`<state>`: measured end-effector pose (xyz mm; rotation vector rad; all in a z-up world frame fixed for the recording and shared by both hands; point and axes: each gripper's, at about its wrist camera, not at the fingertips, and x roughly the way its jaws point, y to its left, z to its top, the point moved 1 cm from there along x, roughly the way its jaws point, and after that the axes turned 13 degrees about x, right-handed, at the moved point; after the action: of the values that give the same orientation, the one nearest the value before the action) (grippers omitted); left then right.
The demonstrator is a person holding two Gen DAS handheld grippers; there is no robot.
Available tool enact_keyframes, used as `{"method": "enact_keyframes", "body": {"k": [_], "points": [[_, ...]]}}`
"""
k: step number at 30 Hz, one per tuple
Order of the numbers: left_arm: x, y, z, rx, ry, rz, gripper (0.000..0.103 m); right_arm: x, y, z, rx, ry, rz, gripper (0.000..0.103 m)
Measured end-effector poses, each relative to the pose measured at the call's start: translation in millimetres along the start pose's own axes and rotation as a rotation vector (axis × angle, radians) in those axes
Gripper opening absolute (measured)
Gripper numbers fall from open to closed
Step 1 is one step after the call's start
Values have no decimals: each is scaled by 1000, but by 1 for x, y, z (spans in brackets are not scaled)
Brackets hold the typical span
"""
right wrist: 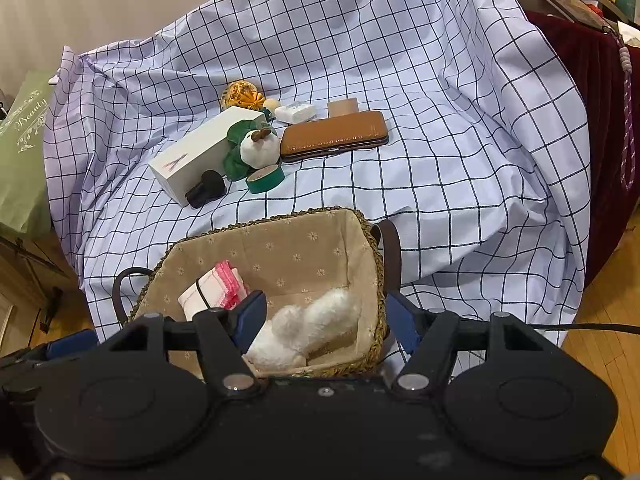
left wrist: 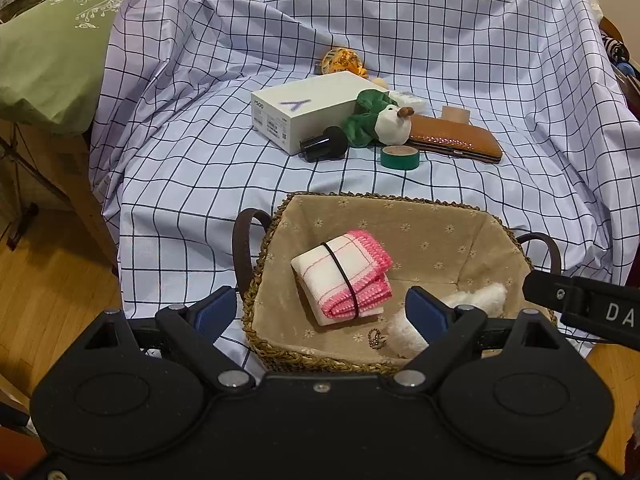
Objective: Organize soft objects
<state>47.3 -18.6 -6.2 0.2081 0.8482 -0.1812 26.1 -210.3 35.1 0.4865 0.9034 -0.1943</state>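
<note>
Plush toy waits on the checked cloth; both grippers hang released over the basket.

Green-and-white plush toy [left wrist: 380, 122], at 12 o'clock beyond the lined basket [left wrist: 400, 200], looks light and squashy; pinch its white body. Left gripper [left wrist: 320, 312] and right gripper [right wrist: 324, 316] empty.

woven basket [right wrist: 370, 240] on checked cloth [right wrist: 440, 168], holding white fluffy toy [right wrist: 316, 326] and pink-edged folded cloth [right wrist: 216, 290]. right gripper [right wrist: 326, 318] above basket's near edge, jaws apart, empty. beyond basket: white box [right wrist: 200, 152], green tape roll [right wrist: 266, 178], brown wallet [right wrist: 334, 136].

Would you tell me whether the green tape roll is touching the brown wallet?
Apart. In the left wrist view, checked cloth shows between the green tape roll and the brown wallet.
</note>
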Motion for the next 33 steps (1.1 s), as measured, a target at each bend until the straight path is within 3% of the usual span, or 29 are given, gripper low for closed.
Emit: {"method": "enact_keyframes", "body": {"k": [17,33], "points": [[-1,3,-1,0,3,1,88,2,-1,1,-39,10,-25,69],[6,-1,13,63,25,-18,89,17,-3,12,-36,30,-45,69]]}}
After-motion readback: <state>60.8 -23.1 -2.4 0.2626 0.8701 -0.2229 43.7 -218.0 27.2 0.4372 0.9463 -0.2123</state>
